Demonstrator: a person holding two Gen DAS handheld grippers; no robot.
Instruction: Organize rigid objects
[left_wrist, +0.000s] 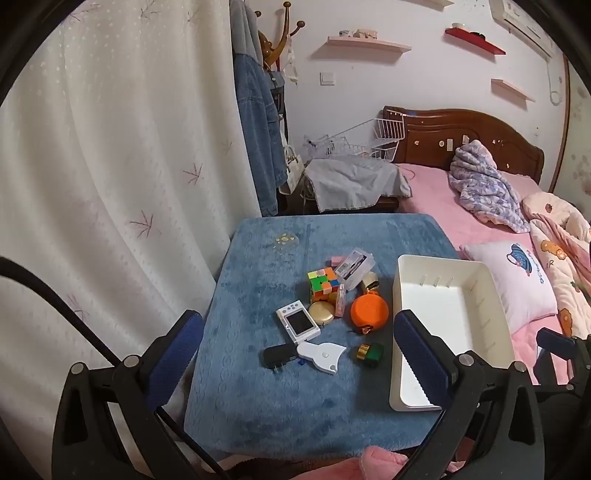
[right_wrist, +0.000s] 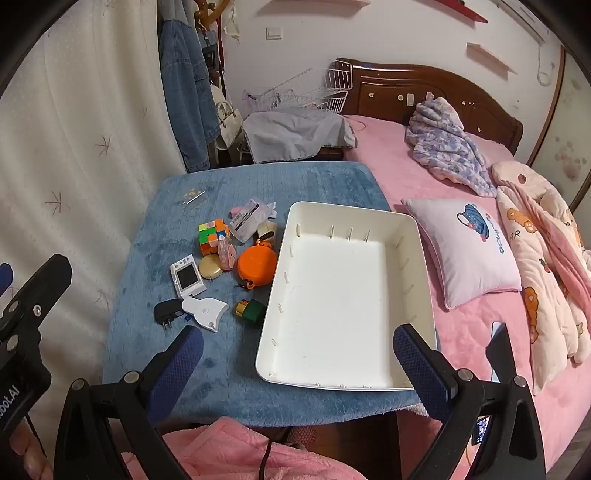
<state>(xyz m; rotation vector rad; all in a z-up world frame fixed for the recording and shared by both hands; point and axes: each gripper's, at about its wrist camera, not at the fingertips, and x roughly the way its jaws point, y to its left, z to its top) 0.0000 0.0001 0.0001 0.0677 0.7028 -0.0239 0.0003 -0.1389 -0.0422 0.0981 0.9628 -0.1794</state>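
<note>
Nothing is sorted yet: the white tray (right_wrist: 343, 295) at the table's right edge lies bare, while the Rubik's cube (right_wrist: 212, 236), orange case (right_wrist: 257, 266), handheld game (right_wrist: 187, 278) and green bottle (right_wrist: 251, 310) cluster mid-table. Left gripper (left_wrist: 295, 343) and right gripper (right_wrist: 295, 362) hover, jaws wide, holding nothing. Next probably comes a pick nearest the tray. No labels are readable.

This is a home bedroom. A bed (right_wrist: 424, 177) with a pink cover and carved wooden headboard (right_wrist: 424, 88) fills the right side; beside it stands a blue-covered table (right_wrist: 229, 369), and beyond that a coat rack (left_wrist: 275, 40) holds denim clothing. Floating shelves (left_wrist: 369, 44) hang above the bed.
</note>
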